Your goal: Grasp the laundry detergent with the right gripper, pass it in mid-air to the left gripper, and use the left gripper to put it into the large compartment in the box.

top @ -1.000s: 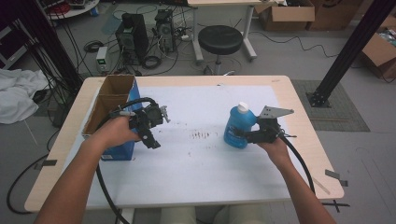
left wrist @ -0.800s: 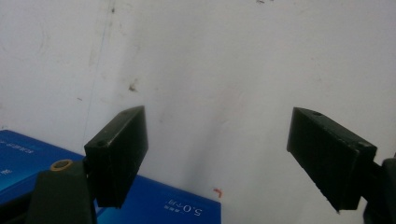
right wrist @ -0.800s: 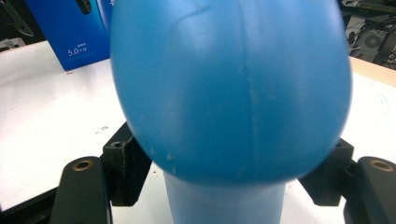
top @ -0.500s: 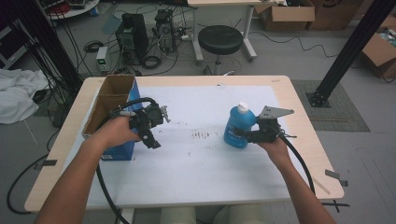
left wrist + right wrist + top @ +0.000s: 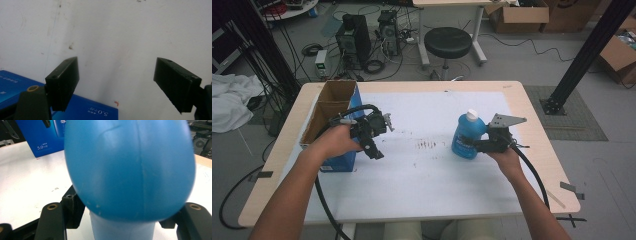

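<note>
You have one blue bottle (image 5: 466, 136) with a white cap, standing upright on the white sheet (image 5: 427, 170) toward the right of the table (image 5: 532, 105), and one open cardboard box (image 5: 329, 107) with blue sides at the left edge. Two grippers are in your hands. Your right gripper (image 5: 478, 145) sits at the bottle's right side, low on its body, and its jaws have just been closing with the bottle between them; in the right gripper view the pads (image 5: 73, 207) press against the bottle (image 5: 130, 170), so it is clamped. Your left gripper (image 5: 376, 153) hangs over the sheet just beside the box, its jaws wide apart with nothing between them. Compared with a second ago, both hands and the bottle sit where they were.
</note>
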`<state>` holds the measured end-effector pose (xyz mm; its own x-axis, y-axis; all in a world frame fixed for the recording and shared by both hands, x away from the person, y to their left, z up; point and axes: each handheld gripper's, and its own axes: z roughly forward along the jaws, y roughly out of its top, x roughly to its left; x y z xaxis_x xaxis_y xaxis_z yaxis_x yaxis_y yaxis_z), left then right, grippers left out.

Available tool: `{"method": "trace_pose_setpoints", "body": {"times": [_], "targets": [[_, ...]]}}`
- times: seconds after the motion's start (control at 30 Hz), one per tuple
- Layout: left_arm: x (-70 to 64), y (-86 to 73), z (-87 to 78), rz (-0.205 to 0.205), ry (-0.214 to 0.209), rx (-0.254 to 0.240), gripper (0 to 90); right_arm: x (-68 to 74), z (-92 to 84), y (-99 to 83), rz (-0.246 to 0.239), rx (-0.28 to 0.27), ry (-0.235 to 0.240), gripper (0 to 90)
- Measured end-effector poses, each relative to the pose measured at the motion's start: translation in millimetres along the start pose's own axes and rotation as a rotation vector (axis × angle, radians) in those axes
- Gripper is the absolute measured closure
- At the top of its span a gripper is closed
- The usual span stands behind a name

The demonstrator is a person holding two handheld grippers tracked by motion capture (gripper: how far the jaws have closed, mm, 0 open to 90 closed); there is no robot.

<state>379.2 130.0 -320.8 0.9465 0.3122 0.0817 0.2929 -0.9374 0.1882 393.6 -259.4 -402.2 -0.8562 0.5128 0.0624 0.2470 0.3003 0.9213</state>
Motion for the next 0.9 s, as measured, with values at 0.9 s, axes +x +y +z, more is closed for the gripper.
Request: {"method": "trace_pose_setpoints", "body": {"times": [0.9], "targets": [[-1.8,0.6,-7.5,0.001,0.012,-0.022,21.4,4.9,-1.9,0.3,-0.034,-0.018,-0.028,43.9]]}}
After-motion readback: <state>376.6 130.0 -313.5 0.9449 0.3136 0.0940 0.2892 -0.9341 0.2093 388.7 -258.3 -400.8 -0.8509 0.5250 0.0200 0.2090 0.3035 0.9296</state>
